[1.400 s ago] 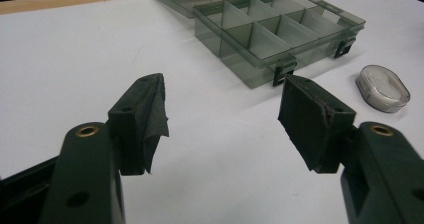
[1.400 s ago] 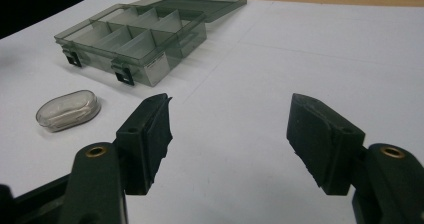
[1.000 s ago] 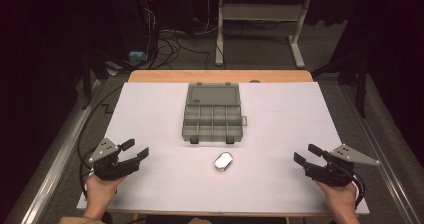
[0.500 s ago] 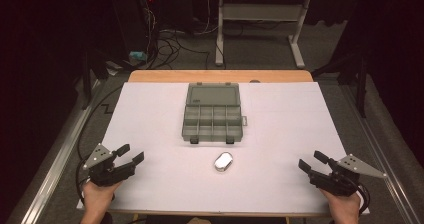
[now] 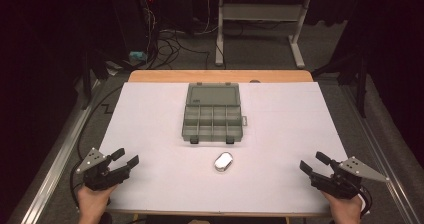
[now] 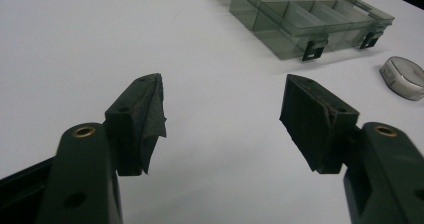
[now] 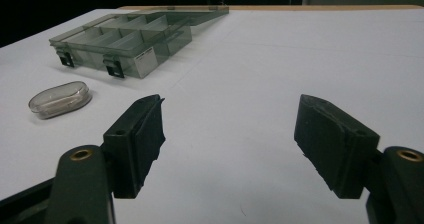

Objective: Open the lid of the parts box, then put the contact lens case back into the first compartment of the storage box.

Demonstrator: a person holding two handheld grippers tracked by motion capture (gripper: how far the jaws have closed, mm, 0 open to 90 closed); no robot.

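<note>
The left gripper (image 5: 122, 160) is held over the near left corner of the white table sheet (image 5: 280, 134), its black jaws spread apart with nothing between them; in the left gripper view the same gap (image 6: 222, 109) is seen over bare white surface. The right gripper (image 5: 315, 165) is held at the near right corner, likewise released and empty, and its jaws have just been opening, with nothing between them. In the right gripper view its pads (image 7: 145, 134) are shown well apart above the sheet.

Between the two grippers, near the front middle of the table, a small oval clear plastic case (image 5: 223, 161) is laid flat, apart from both. Just behind it, a smoky grey translucent plastic compartment box (image 5: 213, 115) is set with its lid folded open to the far side and two black latches hanging at its near edge. A pale label is seen on the near wall of the box (image 7: 145, 61) in the right gripper view, but its writing cannot be read.

Compared with a second ago, both grippers are found lower and nearer the front edge of the table; the oval case and the box are unchanged in place.
</note>
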